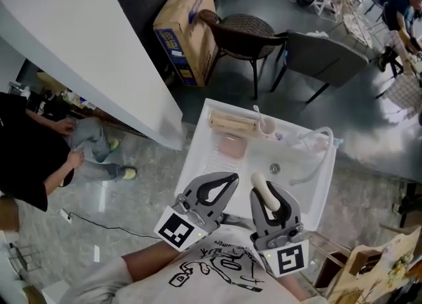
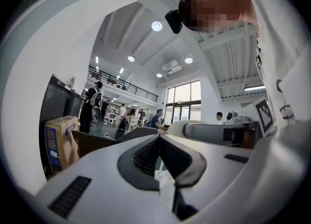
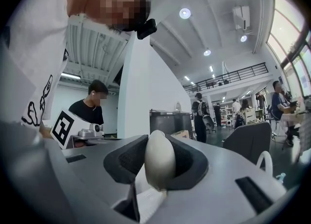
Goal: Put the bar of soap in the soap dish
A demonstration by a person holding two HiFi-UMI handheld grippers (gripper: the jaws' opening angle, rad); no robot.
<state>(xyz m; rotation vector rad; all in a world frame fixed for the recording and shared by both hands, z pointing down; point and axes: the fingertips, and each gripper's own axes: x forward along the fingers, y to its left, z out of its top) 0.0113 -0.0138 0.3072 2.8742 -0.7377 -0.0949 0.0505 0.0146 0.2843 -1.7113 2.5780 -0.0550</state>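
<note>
- The bar of soap (image 3: pixel 160 160) is a smooth, off-white oval, standing on edge.
- The right gripper (image 1: pixel 270 198) is clamped on it, over the sink's (image 1: pixel 196 157) near edge.
- The pink soap dish (image 1: pixel 231 146) sits farther back.
- The left gripper (image 1: pixel 221 185) is pinched closed, with nothing in it.

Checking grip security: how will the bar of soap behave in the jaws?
The soap looks stiff, keeping its oval shape in the right gripper. Its smooth, rounded faces probably make it slippery, apt to squirt out or pivot.
</note>
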